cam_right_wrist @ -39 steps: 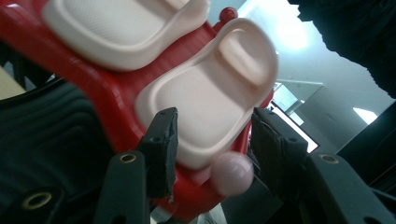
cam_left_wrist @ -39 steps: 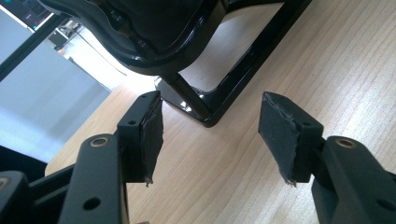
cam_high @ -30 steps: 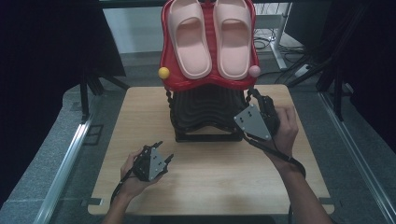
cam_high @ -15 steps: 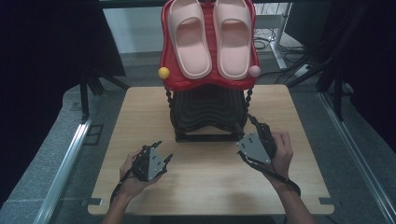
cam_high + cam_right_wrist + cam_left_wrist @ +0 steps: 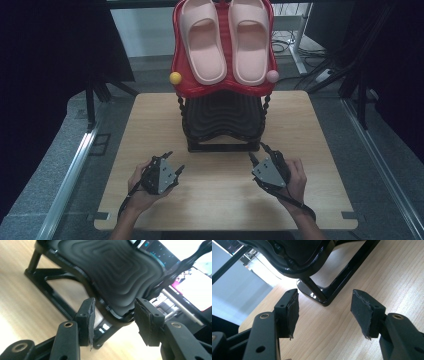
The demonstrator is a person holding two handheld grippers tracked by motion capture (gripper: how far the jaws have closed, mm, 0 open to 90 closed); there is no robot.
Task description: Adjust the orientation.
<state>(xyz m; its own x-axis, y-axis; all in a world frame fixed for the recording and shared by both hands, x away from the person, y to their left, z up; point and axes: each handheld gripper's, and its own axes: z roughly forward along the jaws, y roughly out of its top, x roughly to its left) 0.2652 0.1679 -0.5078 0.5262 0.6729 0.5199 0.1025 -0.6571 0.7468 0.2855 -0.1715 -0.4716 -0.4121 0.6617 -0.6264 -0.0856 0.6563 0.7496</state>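
A: What do we count on the tabletop (image 5: 320, 150)?

B: One two-tier shoe rack (image 5: 223, 120), far centre. Its red upper tray (image 5: 180, 87) carries two pink slippers (image 5: 202, 42), side by side, with one yellow knob (image 5: 175, 78) at left and one pink knob (image 5: 272, 76) at right. The black lower tray (image 5: 112, 272) is bare.

A: And our grippers?

B: Two. The left gripper (image 5: 172, 162) and right gripper (image 5: 256, 151) rest near us, just short of the rack, each with jaws apart, holding nothing.
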